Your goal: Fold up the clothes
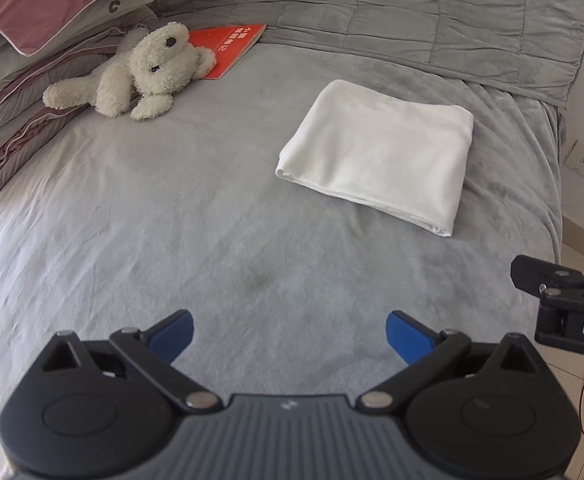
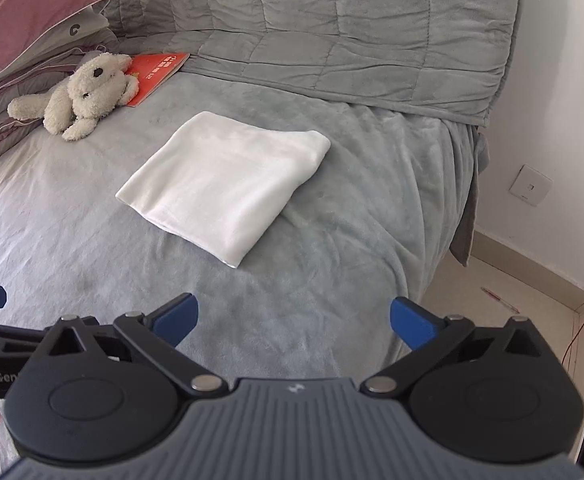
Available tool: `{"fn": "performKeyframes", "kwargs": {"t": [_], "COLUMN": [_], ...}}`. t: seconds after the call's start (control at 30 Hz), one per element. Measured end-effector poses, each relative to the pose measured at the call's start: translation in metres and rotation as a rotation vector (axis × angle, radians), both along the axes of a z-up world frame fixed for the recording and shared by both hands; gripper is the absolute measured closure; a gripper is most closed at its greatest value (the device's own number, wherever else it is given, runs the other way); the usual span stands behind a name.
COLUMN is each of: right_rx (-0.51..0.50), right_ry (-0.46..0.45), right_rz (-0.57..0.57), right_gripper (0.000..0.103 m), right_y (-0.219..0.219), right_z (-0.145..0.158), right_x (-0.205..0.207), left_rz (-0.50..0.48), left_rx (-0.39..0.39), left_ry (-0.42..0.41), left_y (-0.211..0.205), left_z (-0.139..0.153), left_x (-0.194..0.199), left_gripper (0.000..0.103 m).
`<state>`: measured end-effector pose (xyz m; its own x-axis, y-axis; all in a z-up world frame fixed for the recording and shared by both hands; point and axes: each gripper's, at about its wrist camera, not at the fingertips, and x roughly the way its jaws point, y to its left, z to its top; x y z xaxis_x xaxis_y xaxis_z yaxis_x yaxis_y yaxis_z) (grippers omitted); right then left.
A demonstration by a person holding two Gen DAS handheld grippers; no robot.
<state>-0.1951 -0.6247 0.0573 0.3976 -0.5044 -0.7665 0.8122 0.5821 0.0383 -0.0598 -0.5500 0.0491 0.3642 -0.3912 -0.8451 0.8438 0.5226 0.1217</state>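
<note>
Left gripper (image 1: 289, 334): black plastic body, two round discs either side, angular black linkage arms, silver pivot pins, blue fingers (image 1: 171, 334), grey ribbed centre panel with small white logo. Right gripper (image 2: 294, 322): same build, black discs, silver pins, blue fingers (image 2: 412, 326), ribbed grey panel. White lettering "DA" on right gripper's side in left view; "Gen" on left gripper's side in right view.
</note>
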Motion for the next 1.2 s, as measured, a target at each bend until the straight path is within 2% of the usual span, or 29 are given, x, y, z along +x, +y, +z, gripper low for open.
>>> {"fn": "performKeyframes", "kwargs": {"t": [0.3, 1.2], "right_rx": [-0.017, -0.012], "right_ry": [0.006, 0.014], "right_rz": [-0.001, 0.004], "right_gripper": [0.0, 0.0], "right_y": [0.005, 0.004], "right_z": [0.01, 0.015], "right_x": [-0.003, 0.0], "left_rz": [0.0, 0.006], "left_rx": [0.021, 0.016], "left_ry": [0.012, 0.05], "left_y": [0.0, -0.001], "left_z": [0.0, 0.007], "left_x": [-0.005, -0.003], "left_gripper": [0.001, 0.001]}}
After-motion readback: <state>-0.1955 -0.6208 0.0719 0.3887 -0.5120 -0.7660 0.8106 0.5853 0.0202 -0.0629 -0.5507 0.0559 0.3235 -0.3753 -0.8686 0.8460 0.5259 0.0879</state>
